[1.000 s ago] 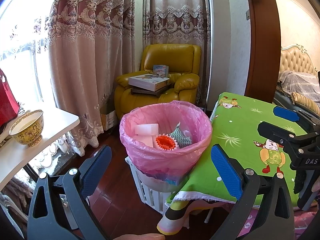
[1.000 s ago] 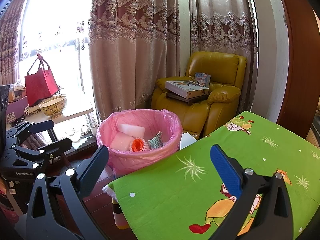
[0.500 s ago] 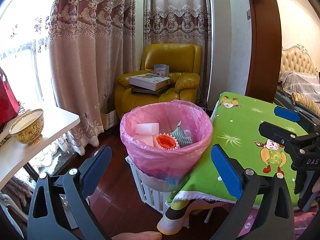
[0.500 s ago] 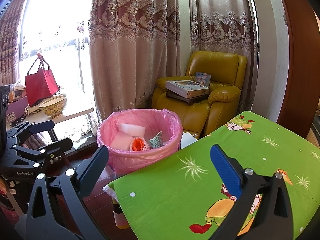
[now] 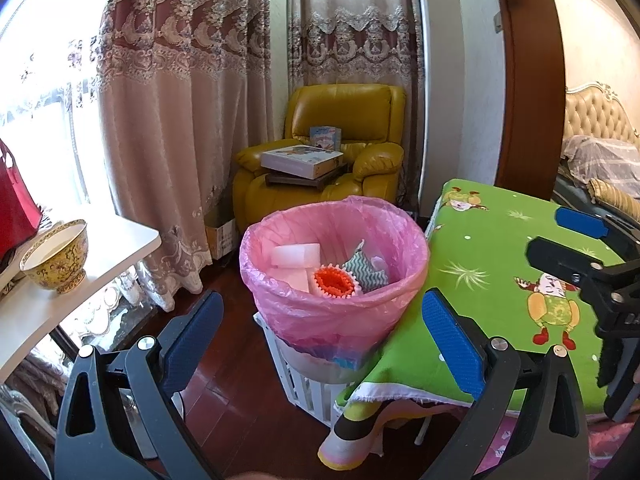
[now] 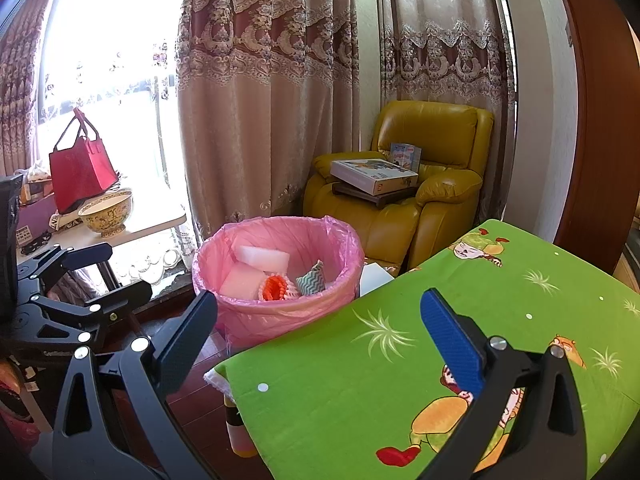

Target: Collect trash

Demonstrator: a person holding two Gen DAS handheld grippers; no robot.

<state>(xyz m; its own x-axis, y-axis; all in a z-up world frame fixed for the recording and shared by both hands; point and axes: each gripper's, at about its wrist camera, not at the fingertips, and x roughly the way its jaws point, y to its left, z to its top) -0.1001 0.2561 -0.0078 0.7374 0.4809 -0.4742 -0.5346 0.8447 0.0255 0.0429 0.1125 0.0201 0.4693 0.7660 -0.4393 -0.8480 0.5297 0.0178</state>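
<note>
A bin lined with a pink bag (image 5: 334,312) (image 6: 280,316) stands on the floor beside the green cartoon tablecloth (image 5: 492,264) (image 6: 400,368). Inside lie white foam blocks (image 5: 296,255) (image 6: 262,258), an orange net sleeve (image 5: 334,282) (image 6: 274,287) and a teal zigzag cloth (image 5: 364,270) (image 6: 311,282). My left gripper (image 5: 320,320) is open and empty, in front of the bin. My right gripper (image 6: 318,328) is open and empty over the table's near corner. Each gripper shows in the other's view: the right (image 5: 580,248), the left (image 6: 92,276).
A yellow armchair (image 5: 344,160) (image 6: 420,192) with boxes stands behind the bin, by the curtains (image 5: 180,100). A white side table (image 5: 80,280) on the left holds a yellow bowl (image 5: 56,256) (image 6: 106,210) and a red bag (image 6: 82,168). A bed (image 5: 600,152) is at right.
</note>
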